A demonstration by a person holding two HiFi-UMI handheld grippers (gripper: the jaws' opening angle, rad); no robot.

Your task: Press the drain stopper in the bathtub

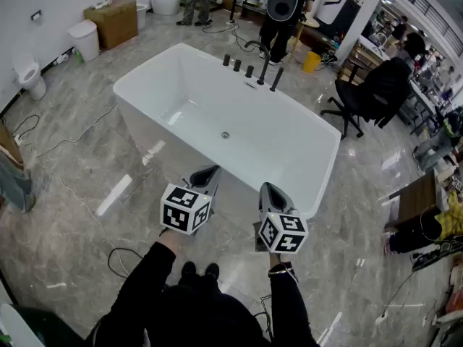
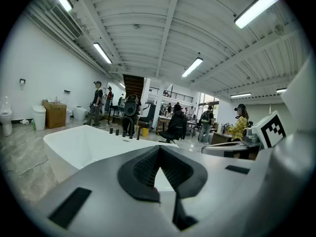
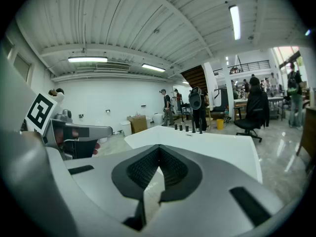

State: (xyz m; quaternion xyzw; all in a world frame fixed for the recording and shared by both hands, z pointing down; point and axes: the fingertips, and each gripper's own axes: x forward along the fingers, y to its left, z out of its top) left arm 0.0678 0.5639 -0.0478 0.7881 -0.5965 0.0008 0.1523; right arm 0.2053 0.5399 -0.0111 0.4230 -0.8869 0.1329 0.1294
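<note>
Marble-pattern floor (image 1: 87, 165), grey, glossy, with loose cables lying across it.

One bathtub (image 1: 145, 96): white, rectangular, freestanding. In the head view its long axis runs from upper left to lower right. Basin dry as far as can be seen.

Two grippers, each with one marker cube. Both are held over the floor just outside the tub's near long wall, pointing toward the basin.
- Left gripper (image 1: 209, 170): in its own view (image 2: 159, 148) the jaws are closed tip to tip, with only a small triangular gap behind the tips and nothing in it. Cube (image 1: 186, 208).
- Right gripper (image 1: 269, 188): in its own view (image 3: 159, 148) the jaws are likewise closed on nothing. Cube (image 1: 283, 232).

Dark tap fittings (image 1: 249, 71) stand in a row on the far long rim. I count five: three short knobs, one curved spout and one tall stem.

One drain stopper (image 1: 225, 135): a small round metal disc facing up, flat on the tub floor about midway along its length. It is well apart from both grippers and nothing touches it.
</note>
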